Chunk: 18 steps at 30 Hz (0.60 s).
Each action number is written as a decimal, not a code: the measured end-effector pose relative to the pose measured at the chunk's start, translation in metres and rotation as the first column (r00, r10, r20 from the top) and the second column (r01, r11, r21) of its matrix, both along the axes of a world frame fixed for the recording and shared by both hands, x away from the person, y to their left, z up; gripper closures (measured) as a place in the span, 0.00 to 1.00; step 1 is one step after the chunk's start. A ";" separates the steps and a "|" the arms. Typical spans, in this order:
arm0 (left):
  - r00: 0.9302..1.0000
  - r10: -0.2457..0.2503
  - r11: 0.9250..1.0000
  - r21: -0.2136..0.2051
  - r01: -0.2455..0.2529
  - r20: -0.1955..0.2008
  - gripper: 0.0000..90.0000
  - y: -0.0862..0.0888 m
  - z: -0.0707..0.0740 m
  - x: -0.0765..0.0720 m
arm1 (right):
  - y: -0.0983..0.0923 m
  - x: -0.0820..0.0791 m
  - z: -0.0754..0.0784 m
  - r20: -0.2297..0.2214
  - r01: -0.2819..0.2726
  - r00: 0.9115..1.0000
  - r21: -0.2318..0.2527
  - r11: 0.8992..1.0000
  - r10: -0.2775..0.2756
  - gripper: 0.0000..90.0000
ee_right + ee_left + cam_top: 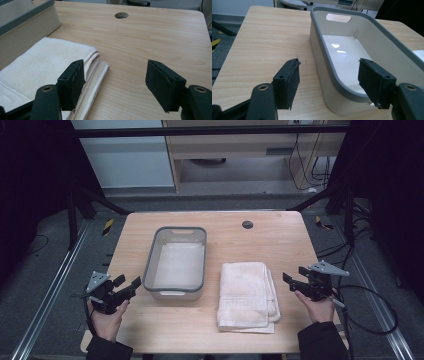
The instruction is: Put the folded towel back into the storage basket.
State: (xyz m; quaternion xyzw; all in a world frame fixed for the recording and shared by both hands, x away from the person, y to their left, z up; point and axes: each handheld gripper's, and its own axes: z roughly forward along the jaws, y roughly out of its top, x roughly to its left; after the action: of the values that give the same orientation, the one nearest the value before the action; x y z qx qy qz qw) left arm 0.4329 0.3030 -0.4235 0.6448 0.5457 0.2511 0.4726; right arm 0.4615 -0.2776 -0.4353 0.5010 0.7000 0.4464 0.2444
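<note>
Desk (280,240): a light wooden top; the high view took in all four edges and a round cable hole (247,224) near the far edge.
Bin (176,263): a grey-rimmed, pale tub stood left of the desk's middle, its long side running from near to far — empty, with handle slots at both ends.
Towel (246,295): folded and cream, it lay flat right of the bin, close to the near edge, apart from the bin's wall.
Left gripper (127,284): held in the left hand (107,320) by the desk's left edge, jaws spread, nothing between the pads.
Left gripper view: the bin's near corner rim (337,82) sat between the two jaws but farther off — the pads (292,82) were clear of it; this view also showed the gloss on the bin's floor.
Right gripper (295,281): held in the right hand (320,307) near the desk's right edge, jaws spread and empty.
Right gripper view: the towel's stacked layers (97,65) showed at its folded edge, just beyond the left-hand jaw; bare wood lay between the jaws.
</note>
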 end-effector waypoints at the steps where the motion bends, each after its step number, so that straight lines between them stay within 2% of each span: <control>1: 1.000 -0.002 1.000 0.002 0.002 0.005 0.37 -0.001 0.001 0.000 | 0.000 0.000 0.001 0.000 -0.002 1.000 -0.002 1.000 0.002 0.36; 3: 1.000 -0.006 1.000 0.007 0.006 0.009 0.37 -0.002 0.004 0.001 | 0.001 0.001 0.003 0.004 -0.002 1.000 -0.006 1.000 0.002 0.36; 10: 1.000 -0.022 1.000 0.006 0.022 0.016 0.39 -0.009 0.009 0.003 | 0.004 0.004 0.007 0.010 -0.016 1.000 0.027 1.000 0.016 0.36; 18: 0.998 -0.053 0.999 0.012 0.053 0.020 0.39 -0.022 0.015 0.005 | 0.012 0.010 0.014 0.018 -0.033 0.999 0.032 0.999 0.032 0.38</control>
State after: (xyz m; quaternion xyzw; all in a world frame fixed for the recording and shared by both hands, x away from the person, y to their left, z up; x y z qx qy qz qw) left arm 0.4377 0.2810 -0.4089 0.6593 0.5222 0.2480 0.4808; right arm 0.4715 -0.2656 -0.4211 0.4895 0.6988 0.4658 0.2349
